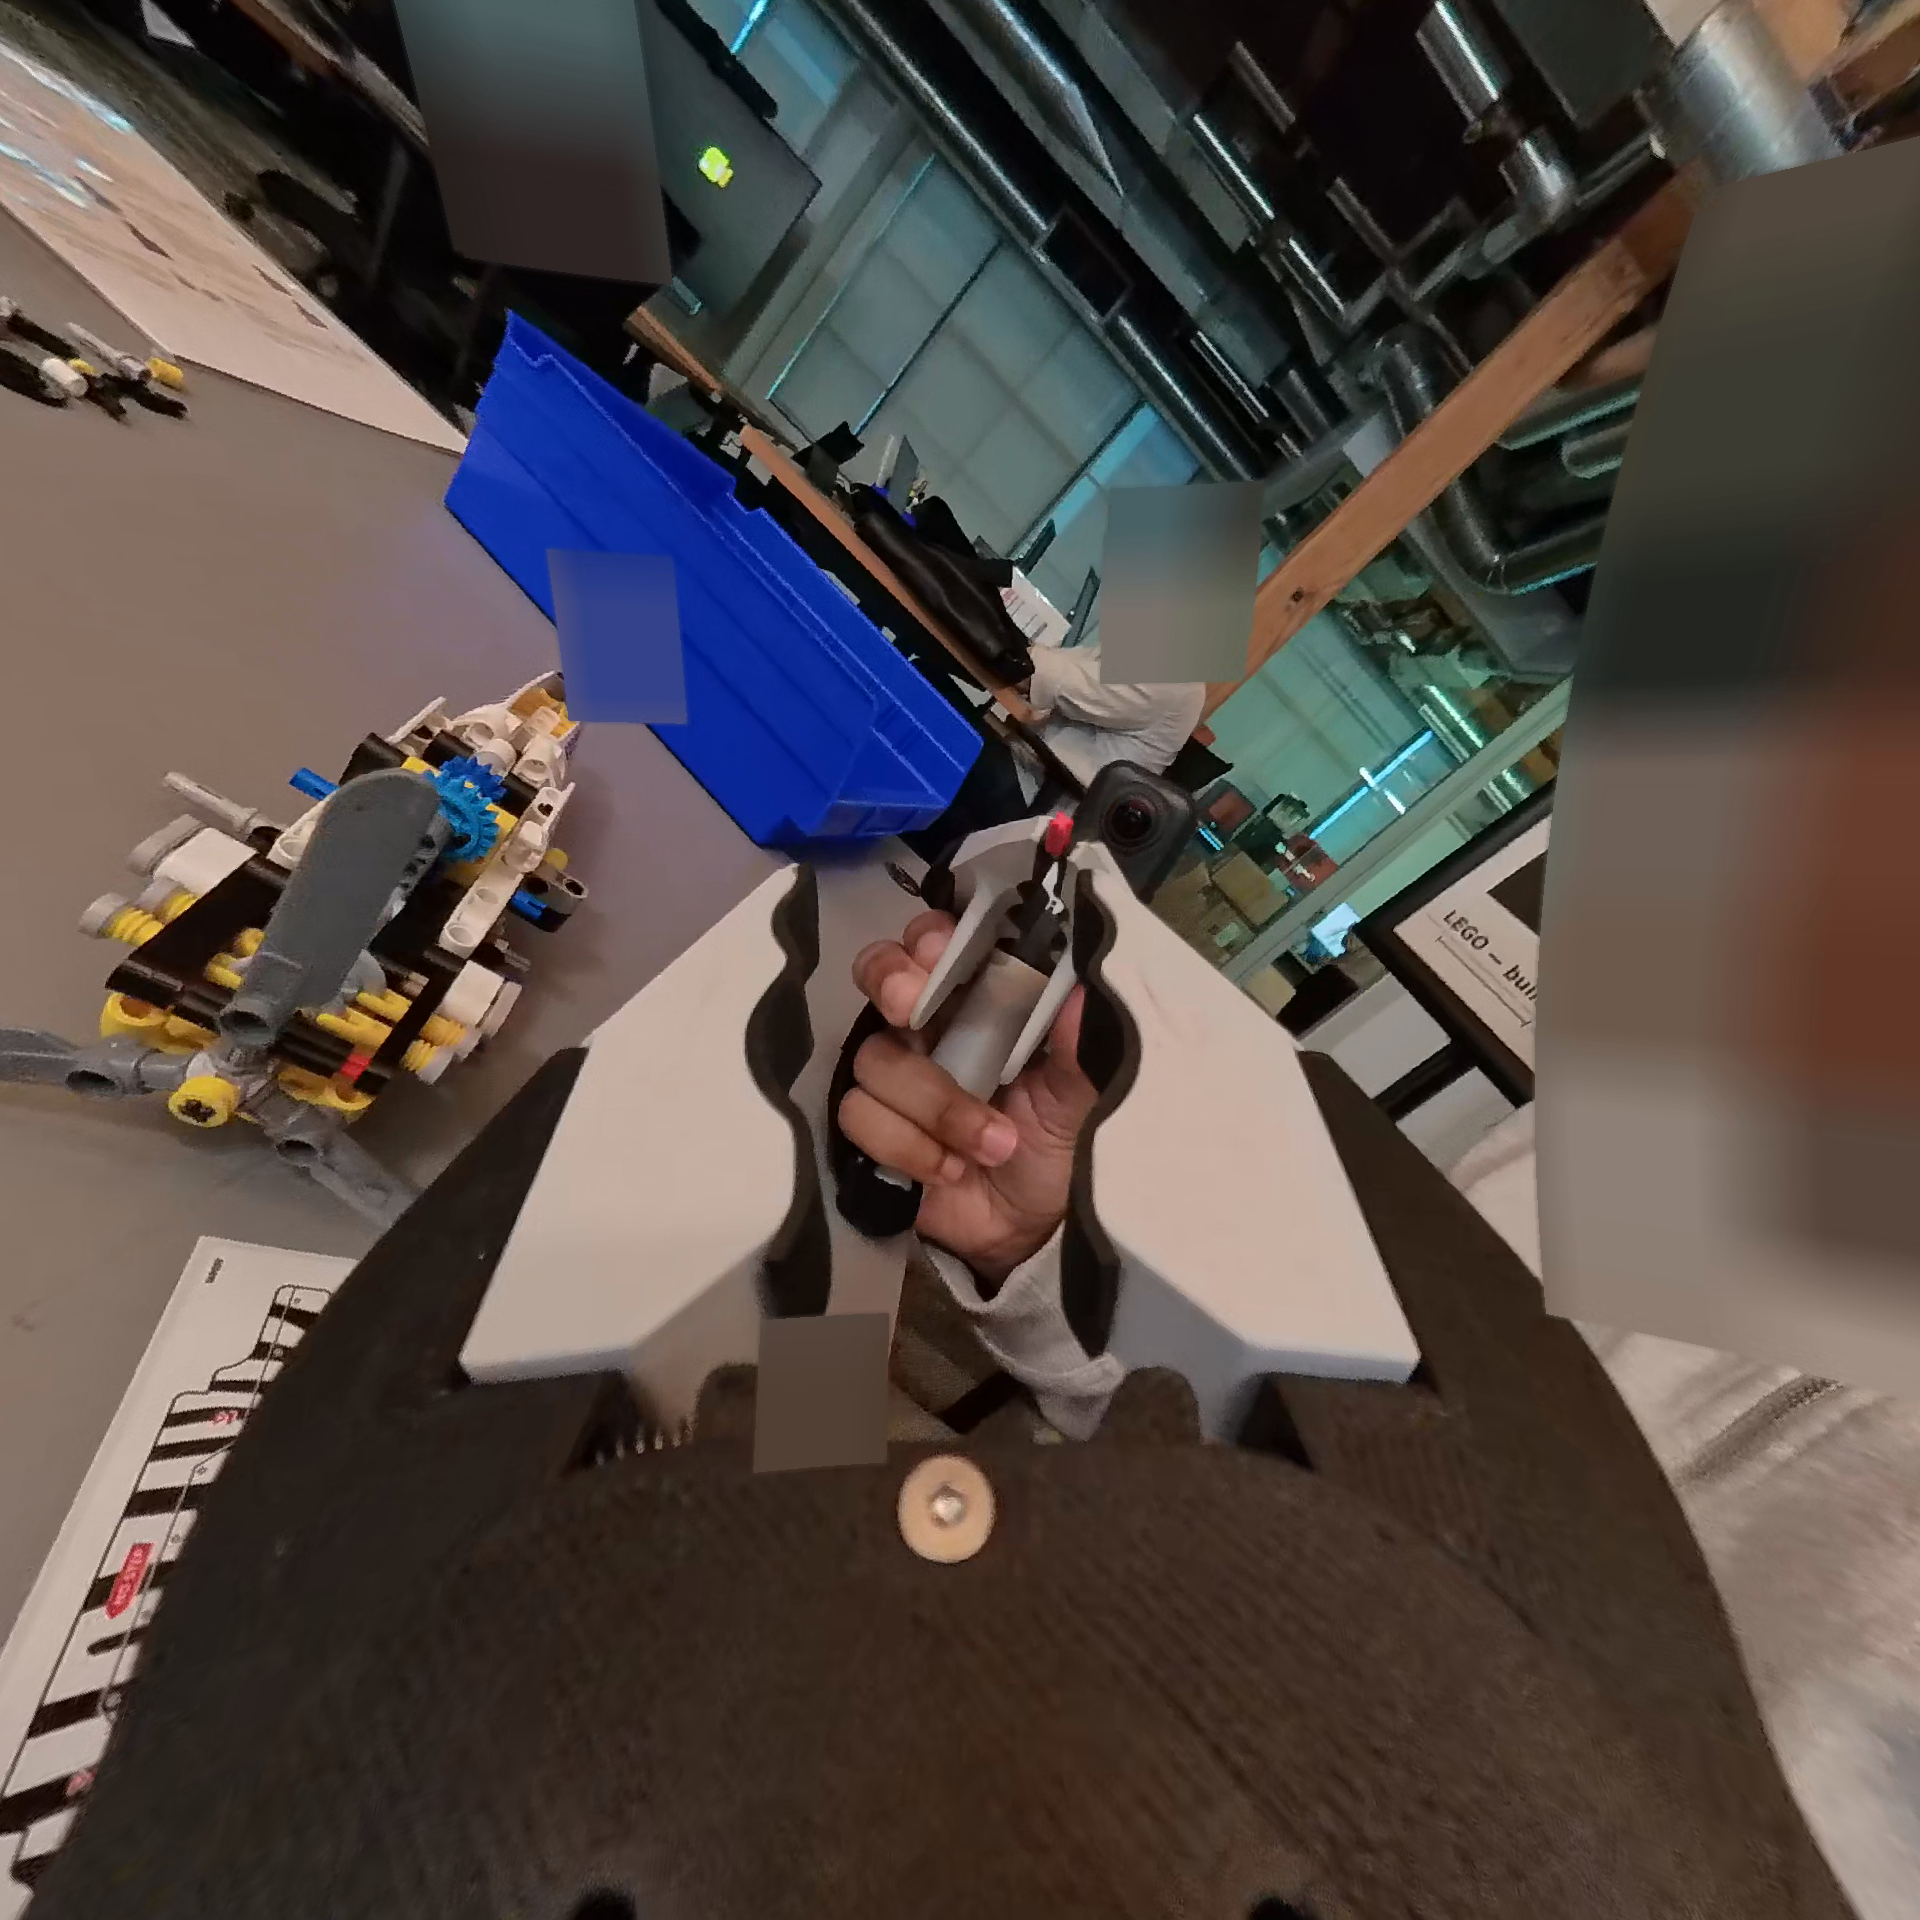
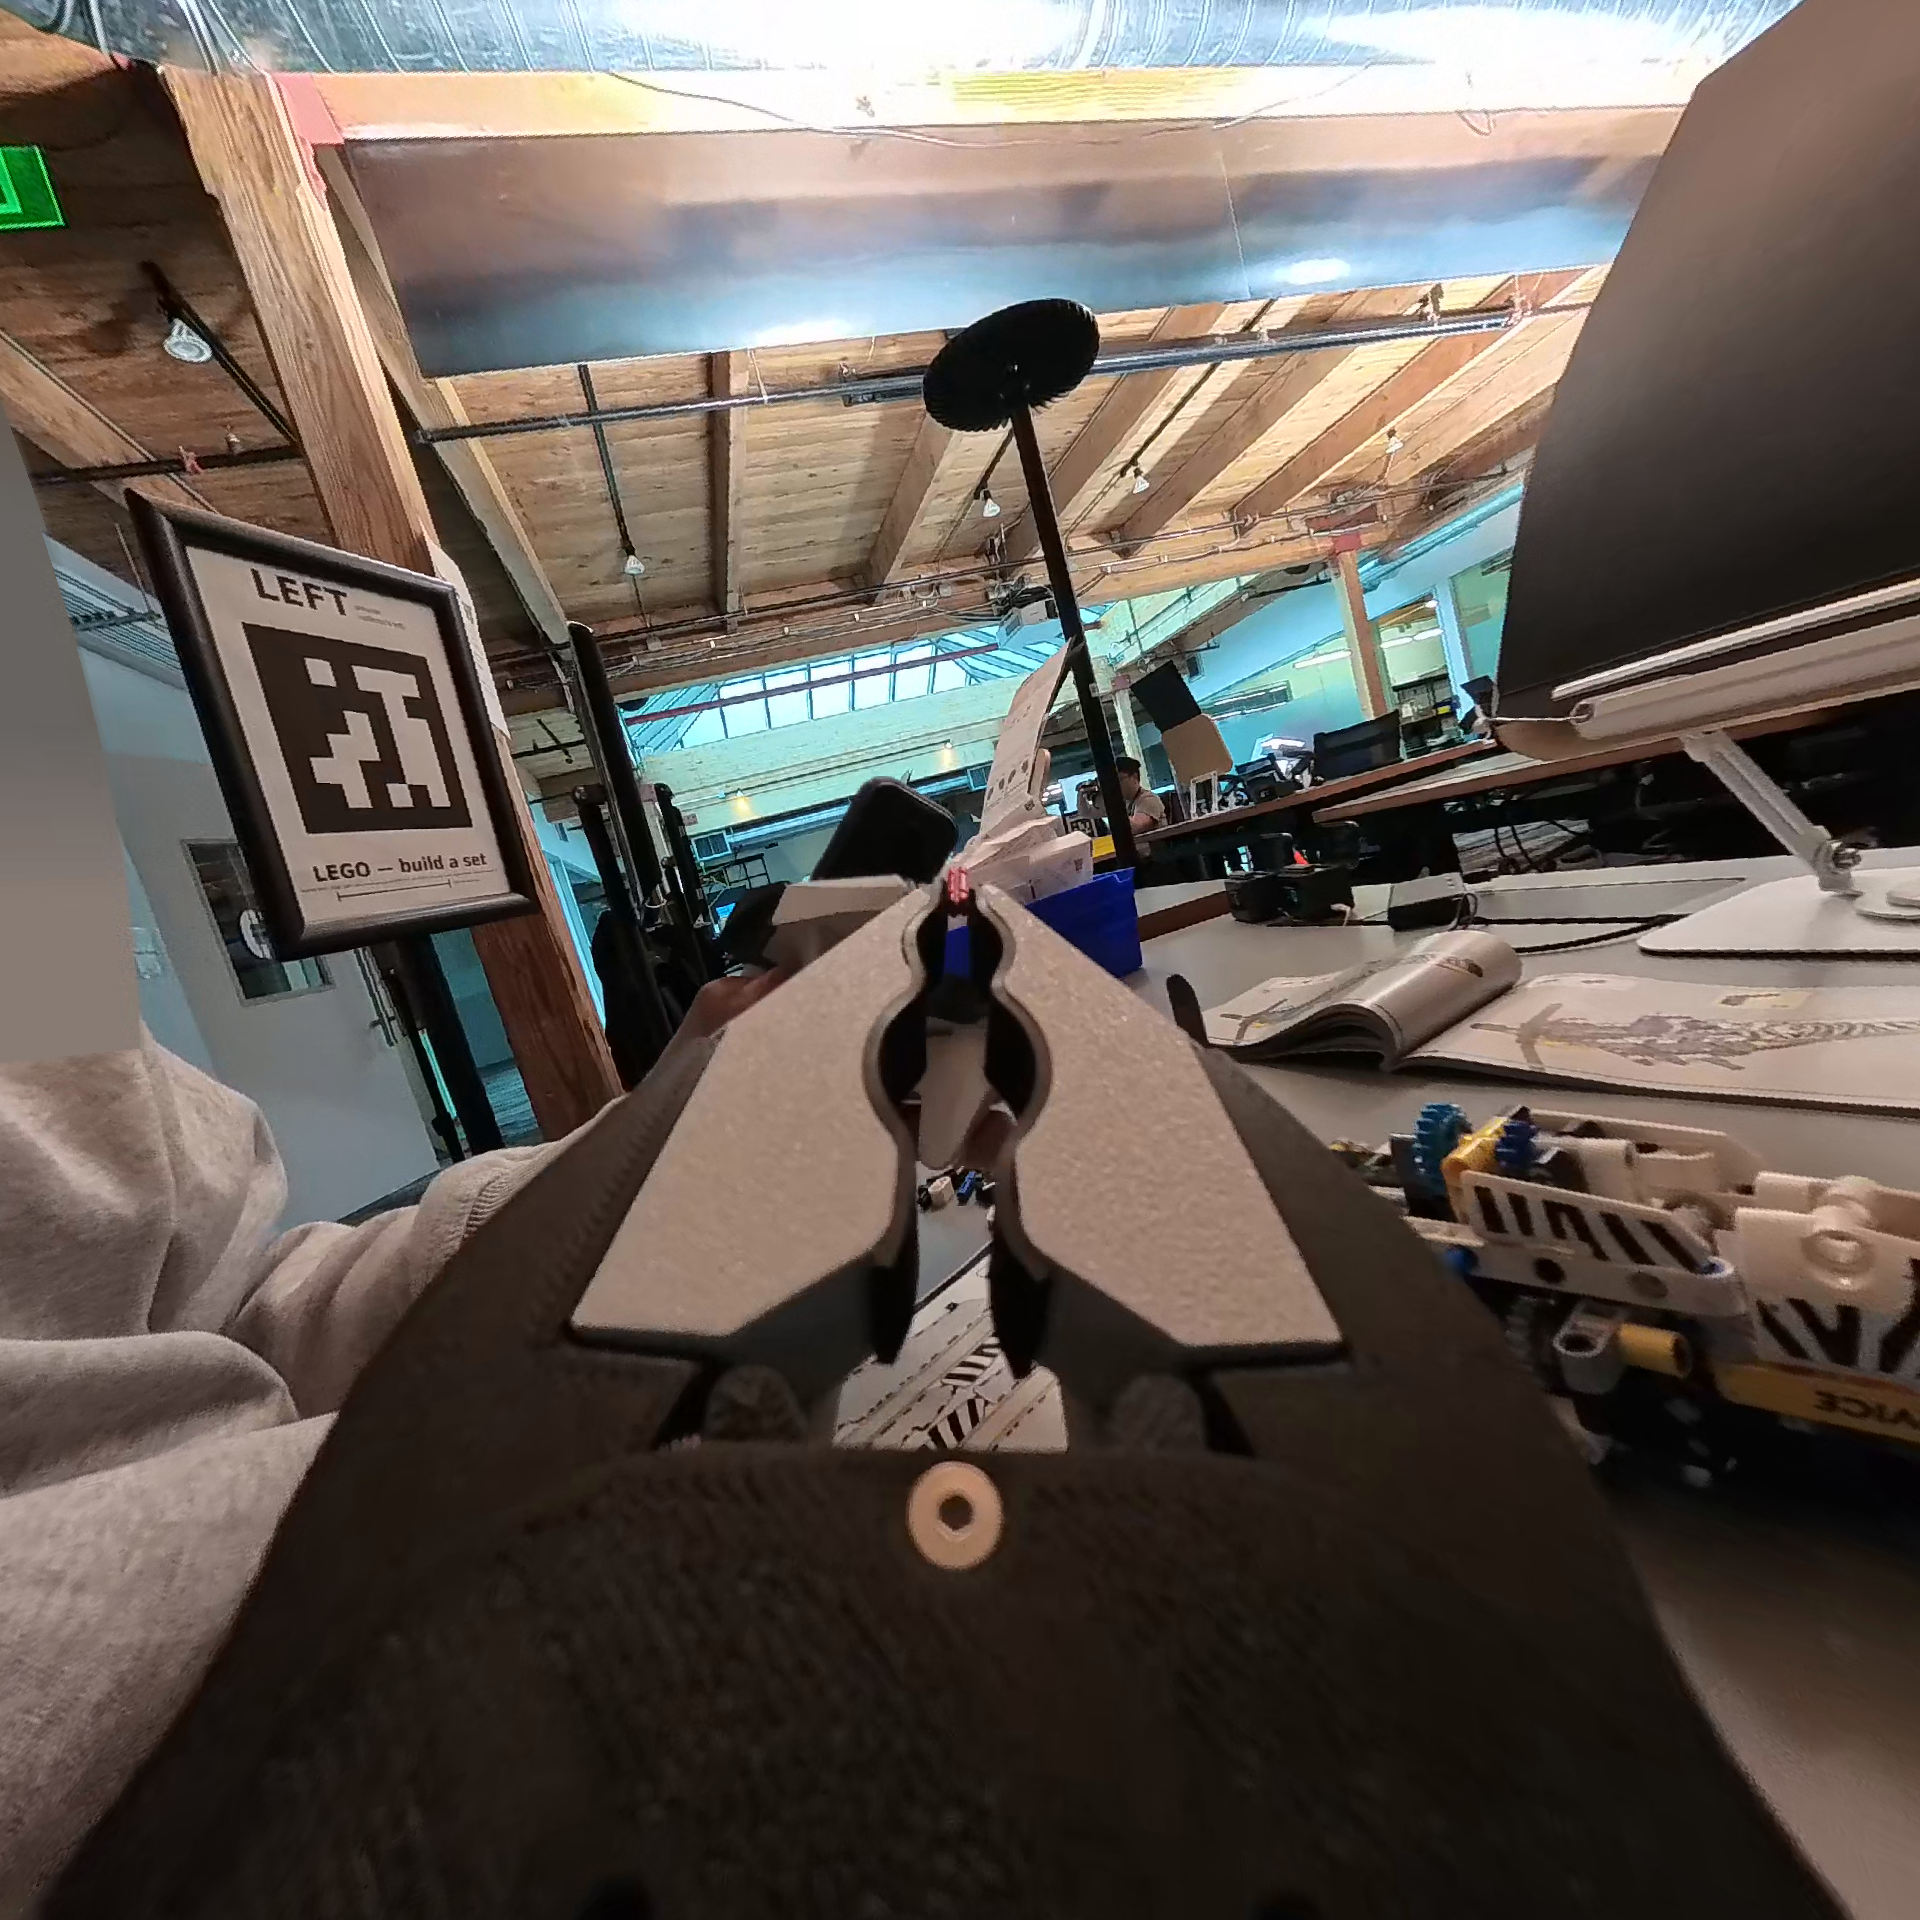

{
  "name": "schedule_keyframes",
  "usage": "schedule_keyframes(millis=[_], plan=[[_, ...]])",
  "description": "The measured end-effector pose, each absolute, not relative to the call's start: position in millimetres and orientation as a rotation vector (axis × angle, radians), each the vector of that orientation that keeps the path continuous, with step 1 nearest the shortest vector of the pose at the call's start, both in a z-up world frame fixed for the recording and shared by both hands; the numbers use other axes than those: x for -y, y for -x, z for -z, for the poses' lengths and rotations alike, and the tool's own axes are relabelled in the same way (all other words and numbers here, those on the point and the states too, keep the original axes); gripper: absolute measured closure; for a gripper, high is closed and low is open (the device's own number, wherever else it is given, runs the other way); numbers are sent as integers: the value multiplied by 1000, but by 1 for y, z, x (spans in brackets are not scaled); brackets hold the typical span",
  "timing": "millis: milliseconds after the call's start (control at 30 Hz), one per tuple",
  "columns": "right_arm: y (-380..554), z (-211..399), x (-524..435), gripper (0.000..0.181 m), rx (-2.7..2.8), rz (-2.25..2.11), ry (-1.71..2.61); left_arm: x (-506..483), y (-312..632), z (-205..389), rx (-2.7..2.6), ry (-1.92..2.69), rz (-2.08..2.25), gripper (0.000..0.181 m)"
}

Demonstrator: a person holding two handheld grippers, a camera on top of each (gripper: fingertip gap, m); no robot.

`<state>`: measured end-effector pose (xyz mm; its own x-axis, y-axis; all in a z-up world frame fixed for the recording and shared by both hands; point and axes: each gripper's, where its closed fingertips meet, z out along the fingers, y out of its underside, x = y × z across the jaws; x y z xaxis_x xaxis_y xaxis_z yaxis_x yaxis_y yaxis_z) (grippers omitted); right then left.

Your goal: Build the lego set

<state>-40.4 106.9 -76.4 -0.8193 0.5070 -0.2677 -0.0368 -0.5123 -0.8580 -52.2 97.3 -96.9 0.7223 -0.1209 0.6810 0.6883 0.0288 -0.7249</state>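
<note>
My right gripper (image 2: 958, 902) is shut on a small red piece (image 2: 958, 883) pinched at its fingertips and held up in the air. In the left wrist view the right gripper (image 1: 1055, 868), held by a hand (image 1: 966, 1132), points toward the camera with the red piece (image 1: 1058, 831) at its tip. My left gripper (image 1: 945, 883) is open and empty, its jaws wide on either side of the right gripper, apart from it. The partly built lego model (image 1: 343, 935) in black, white, yellow and grey with a blue gear lies on the grey table (image 1: 208, 623). It also shows in the right wrist view (image 2: 1662, 1268).
A blue bin (image 1: 727, 623) stands beyond the model. A striped sticker sheet (image 1: 156, 1507) lies near the front edge. Loose pieces (image 1: 83, 364) lie far left by a paper sheet (image 1: 156, 208). An open instruction booklet (image 2: 1455, 1008), a laptop on a stand (image 2: 1714, 416) and a framed sign (image 2: 343, 727) are around. Left and right tips are no more than a few centimetres apart.
</note>
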Motion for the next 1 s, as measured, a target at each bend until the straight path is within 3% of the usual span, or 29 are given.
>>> schedule_keyframes(millis=[433,1000], plan=[[35,68,-107,181,1340,-2300,696,-94,49,105,446,1515,548,139],[27,95,-80,180,1614,-1784,394,-80,27,106,413,1426,947,153]])
